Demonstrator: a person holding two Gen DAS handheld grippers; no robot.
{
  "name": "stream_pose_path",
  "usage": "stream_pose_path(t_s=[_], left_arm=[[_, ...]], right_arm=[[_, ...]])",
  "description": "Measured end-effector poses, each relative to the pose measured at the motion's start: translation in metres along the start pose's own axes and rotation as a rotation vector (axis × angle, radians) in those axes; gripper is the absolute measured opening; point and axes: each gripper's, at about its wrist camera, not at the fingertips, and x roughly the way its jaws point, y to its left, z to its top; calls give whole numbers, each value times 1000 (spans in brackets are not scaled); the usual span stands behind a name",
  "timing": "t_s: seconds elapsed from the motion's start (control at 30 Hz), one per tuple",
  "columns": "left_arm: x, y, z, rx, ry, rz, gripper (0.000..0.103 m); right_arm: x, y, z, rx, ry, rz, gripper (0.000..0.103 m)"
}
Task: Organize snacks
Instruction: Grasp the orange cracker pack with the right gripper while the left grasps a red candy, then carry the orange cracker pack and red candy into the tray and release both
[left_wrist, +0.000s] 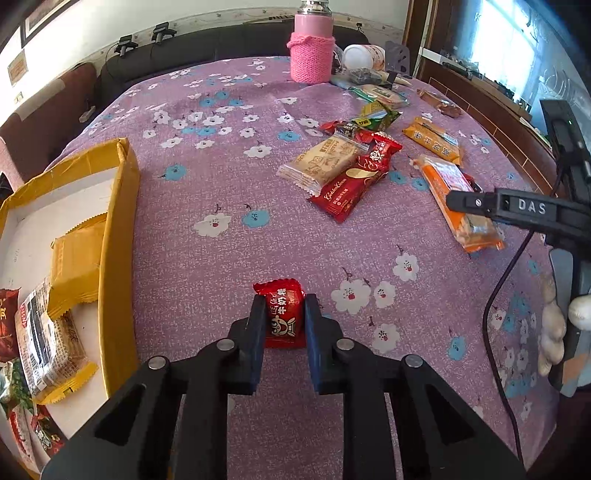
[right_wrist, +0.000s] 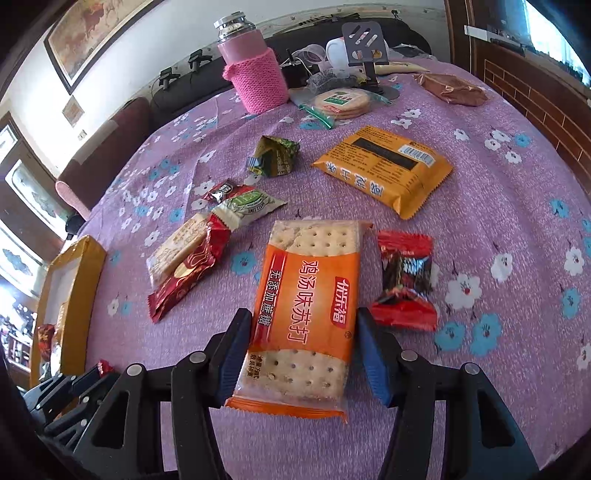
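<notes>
Left hand-held gripper (left_wrist: 282, 317) pinching a small red candy (left_wrist: 281, 315), right one around the crackers

Candy sits on the table (left_wrist: 207, 177) just right of the yellow box (left_wrist: 120, 236). Right hand-held gripper (right_wrist: 304, 354) is spread, its pads either side of the orange cracker pack (right_wrist: 306, 314) farther right of the box, not clearly pressing.

Purple floral tablecloth (left_wrist: 229, 177) — red candy (left_wrist: 282, 314) — orange cracker pack (right_wrist: 306, 306).
</notes>
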Motion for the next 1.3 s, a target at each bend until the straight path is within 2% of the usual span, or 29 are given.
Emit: stream_pose_path(t_s=[0.2, 0.37, 0.53, 0.73, 0.83, 1.0, 1.2, 1.27, 1.3], left_arm=[[-29, 22, -8, -121, -58, -78, 17], [-66, 60, -21, -247, -134, -95, 17], [-97, 115, -31, -363, -208, -29, 17], [-106, 171, -33, -428, -213, 111, 17], [-97, 193, -35, -464, -188, 159, 17], [-85, 225, -40, -530, -158, 175, 18], [-93, 237, -53, -590, -203, 115, 21], [-99, 237, -59, -603, -220, 92, 30], [-102, 236, -62, -608, -230, 84, 31]], right_arm=[[-30, -15, -15, 48, -34, 82, 57], [-52, 10, -16, 8, -48, 172, 57], [-62, 66, -18, -66, -25, 304, 57], [-51, 160, -17, -156, 27, 440, 56], [-36, 211, -20, -219, 51, 469, 56], [4, 286, -33, -309, 134, 461, 56], [61, 333, -32, -328, 195, 426, 57], [70, 341, -29, -328, 184, 417, 59], [72, 343, -27, -330, 179, 414, 59]])
